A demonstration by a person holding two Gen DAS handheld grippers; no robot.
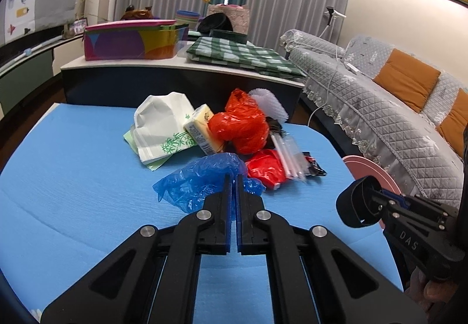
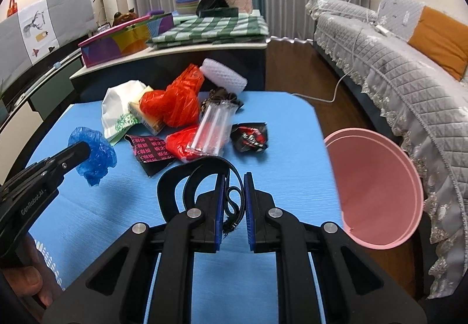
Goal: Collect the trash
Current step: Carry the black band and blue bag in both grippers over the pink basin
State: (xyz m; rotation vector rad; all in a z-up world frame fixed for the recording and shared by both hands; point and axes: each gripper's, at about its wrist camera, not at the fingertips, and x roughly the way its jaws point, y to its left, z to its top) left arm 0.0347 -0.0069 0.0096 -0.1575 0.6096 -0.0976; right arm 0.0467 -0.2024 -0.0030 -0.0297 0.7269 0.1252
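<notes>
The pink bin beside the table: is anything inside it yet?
The pink bin shows bare pink wall in the right wrist view, with no trash in the part that shows. Its bottom is out of sight, so something could lie there.

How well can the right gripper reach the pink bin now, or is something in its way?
Probably yes. The pink bin stands open just right of the blue table, and nothing lies between it and the right gripper, which is shut on a black strap. The trash pile sits farther ahead.
</notes>
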